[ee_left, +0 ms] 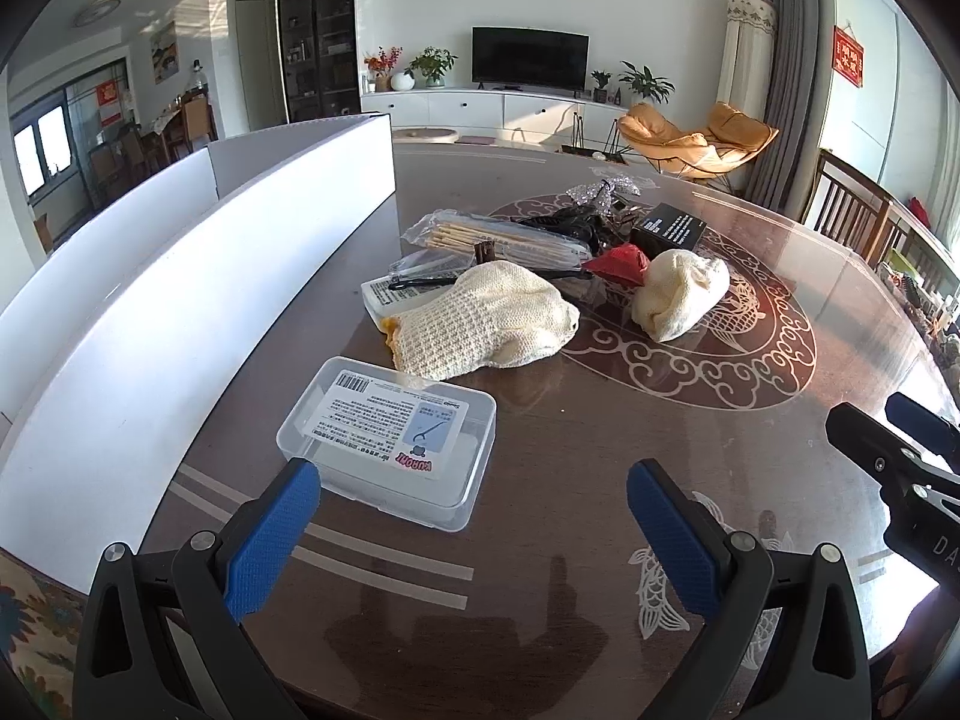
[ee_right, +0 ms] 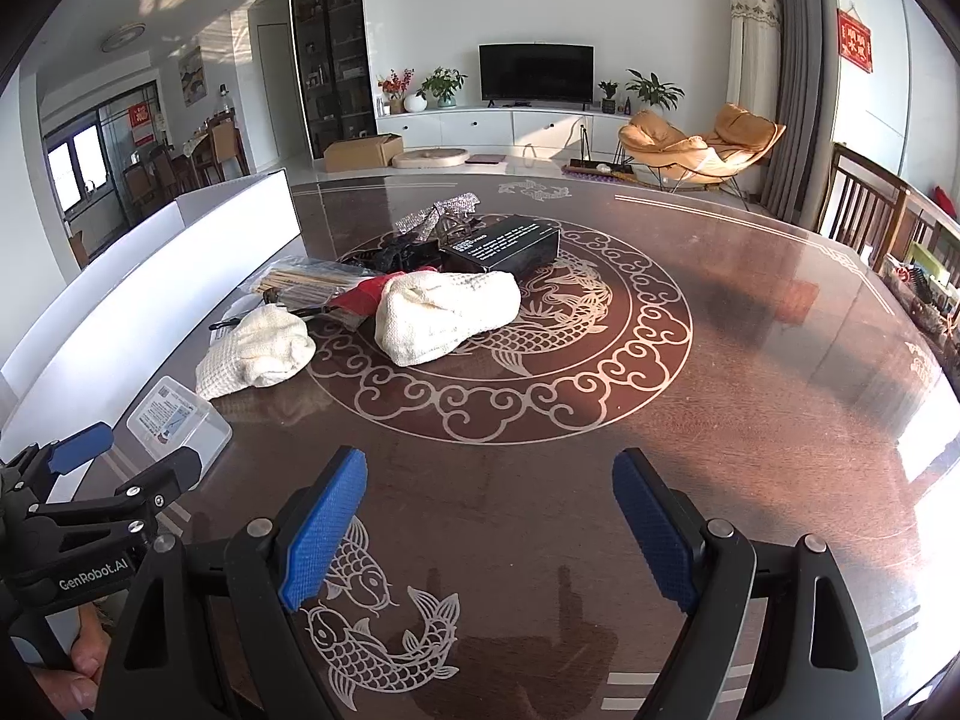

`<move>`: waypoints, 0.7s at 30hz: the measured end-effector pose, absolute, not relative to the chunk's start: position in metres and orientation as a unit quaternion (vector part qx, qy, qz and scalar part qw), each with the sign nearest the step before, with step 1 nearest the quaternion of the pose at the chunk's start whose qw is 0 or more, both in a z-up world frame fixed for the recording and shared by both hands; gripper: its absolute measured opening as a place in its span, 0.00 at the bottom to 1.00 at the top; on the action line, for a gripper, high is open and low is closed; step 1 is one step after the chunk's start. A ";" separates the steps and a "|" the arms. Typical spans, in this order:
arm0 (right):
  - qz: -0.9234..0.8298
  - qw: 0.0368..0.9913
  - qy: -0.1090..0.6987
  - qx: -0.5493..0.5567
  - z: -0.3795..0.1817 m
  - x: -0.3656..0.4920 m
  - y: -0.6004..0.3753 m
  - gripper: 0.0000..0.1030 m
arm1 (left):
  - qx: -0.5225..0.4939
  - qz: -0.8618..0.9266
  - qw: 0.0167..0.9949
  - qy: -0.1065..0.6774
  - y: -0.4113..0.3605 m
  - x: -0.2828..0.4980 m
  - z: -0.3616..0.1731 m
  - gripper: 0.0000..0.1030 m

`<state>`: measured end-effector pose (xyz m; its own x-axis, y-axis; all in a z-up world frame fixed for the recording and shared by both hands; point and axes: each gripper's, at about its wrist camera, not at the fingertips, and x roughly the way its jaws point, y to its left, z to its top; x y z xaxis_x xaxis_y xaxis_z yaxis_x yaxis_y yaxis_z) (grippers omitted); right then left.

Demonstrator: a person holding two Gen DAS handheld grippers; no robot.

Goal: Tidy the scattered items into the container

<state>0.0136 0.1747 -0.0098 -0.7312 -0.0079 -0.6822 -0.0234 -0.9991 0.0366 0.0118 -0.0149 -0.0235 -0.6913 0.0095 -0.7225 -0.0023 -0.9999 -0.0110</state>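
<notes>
The clear rectangular plastic box [ee_left: 390, 441] near the table's [ee_left: 600, 420] edge carries a white label with a barcode, small print too fine to read, a drawing of a floss pick, and the pink brand word "KUROMI", seen upside down in the left wrist view. The black body of the left tongs [ee_right: 123, 462] bears white lettering "GenRobot.AI" in the right wrist view. On the black body of the right tongs [ee_left: 888, 420], only the letters "DA" show at the frame's edge. The black cardboard box [ee_right: 501, 246] has white lines of text, too small to read.
</notes>
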 end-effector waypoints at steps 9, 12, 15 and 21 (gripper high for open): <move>0.939 -0.005 -0.011 -0.344 -0.015 0.015 0.167 0.82 | -0.389 0.921 0.004 0.001 -0.018 0.014 -0.037 1.00; 0.940 -0.007 -0.013 -0.342 -0.018 0.015 0.167 0.82 | -0.387 0.922 0.007 0.000 -0.017 0.014 -0.039 1.00; 0.941 -0.009 -0.011 -0.339 -0.020 0.014 0.170 0.82 | -0.385 0.923 0.009 -0.001 -0.018 0.015 -0.040 1.00; 0.932 -0.017 0.006 -0.363 -0.035 0.006 0.178 0.82 | -0.376 0.927 0.015 -0.001 -0.018 0.019 -0.039 1.00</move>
<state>0.0060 0.1782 -0.0351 -0.7361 -0.0354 -0.6760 0.0272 -0.9994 0.0227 0.0188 -0.0179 -0.0389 -0.7173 0.0280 -0.6962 -0.0259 -0.9996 -0.0136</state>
